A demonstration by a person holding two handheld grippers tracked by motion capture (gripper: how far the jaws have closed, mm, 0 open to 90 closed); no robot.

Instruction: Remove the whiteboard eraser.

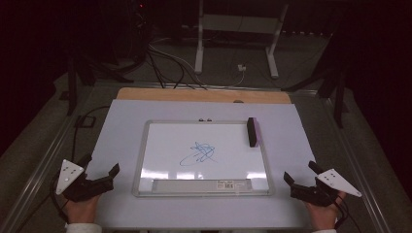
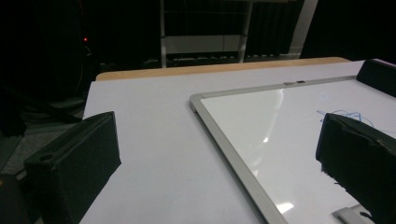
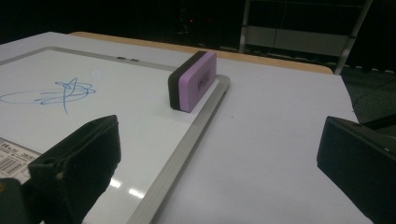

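Both hand-held grippers, left (image 1: 99,180) and right (image 1: 302,184), gape wide and empty; a clumsy grab could topple the on-edge eraser (image 1: 253,131) off the whiteboard (image 1: 160,145).

Looks like a lab or recording rig room from my end. Dark curtained surroundings, loose cables (image 1: 165,65) running across the grey floor, a white metal stand frame (image 1: 238,34) behind the tabletop (image 1: 121,126), black tripod legs (image 1: 77,77) at both sides. Tabletop is covered with a plain white sheet, staged with just a whiteboard (image 1: 160,150).
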